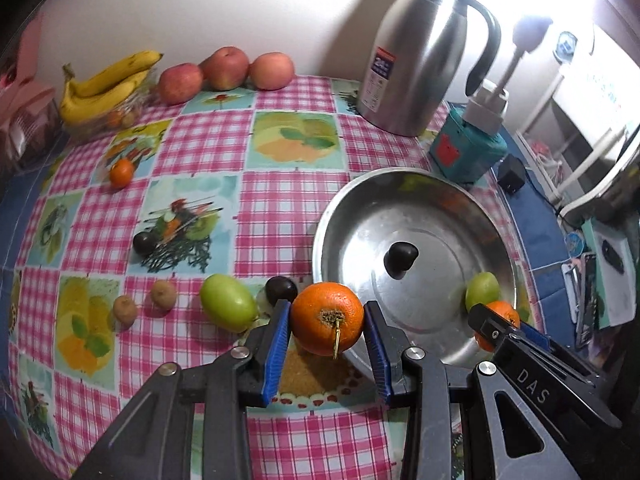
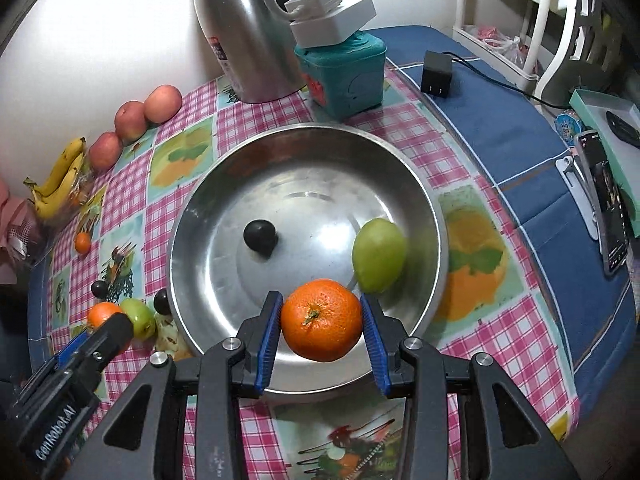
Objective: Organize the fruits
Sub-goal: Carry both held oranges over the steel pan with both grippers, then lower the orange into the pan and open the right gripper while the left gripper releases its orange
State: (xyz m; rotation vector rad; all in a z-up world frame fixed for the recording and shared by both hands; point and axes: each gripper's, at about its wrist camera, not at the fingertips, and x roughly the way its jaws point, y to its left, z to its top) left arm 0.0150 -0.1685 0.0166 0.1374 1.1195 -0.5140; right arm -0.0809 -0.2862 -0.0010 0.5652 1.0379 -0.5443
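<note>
Left hand-held gripper (image 1: 326,322) is clamping an orange with a stem stub (image 1: 327,318), hanging over the surface (image 1: 280,216) just short of the steel pan (image 1: 440,344) rim. Right hand-held gripper (image 2: 322,320) is gripping a second orange (image 2: 321,319), hovering over the near part of the pan; not released yet.

Already sitting in the pan: one green fruit (image 2: 379,255) at the right wall, one dark plum-like fruit (image 2: 260,238) near the middle. So roughly two in, two arriving.

Still lying loose on the surface, near to far: a green fruit (image 1: 228,303) and a dark fruit (image 1: 281,290) just beside the left gripper, two small brown fruits (image 1: 125,311), another dark one (image 1: 144,242), a small orange (image 1: 121,173) further back. Bananas (image 1: 108,84) and three apples (image 1: 224,69) are lining the far wall; can't tell whether they're meant to go in too.

Judging it under half done, small fruits being the bulk of what's left.
</note>
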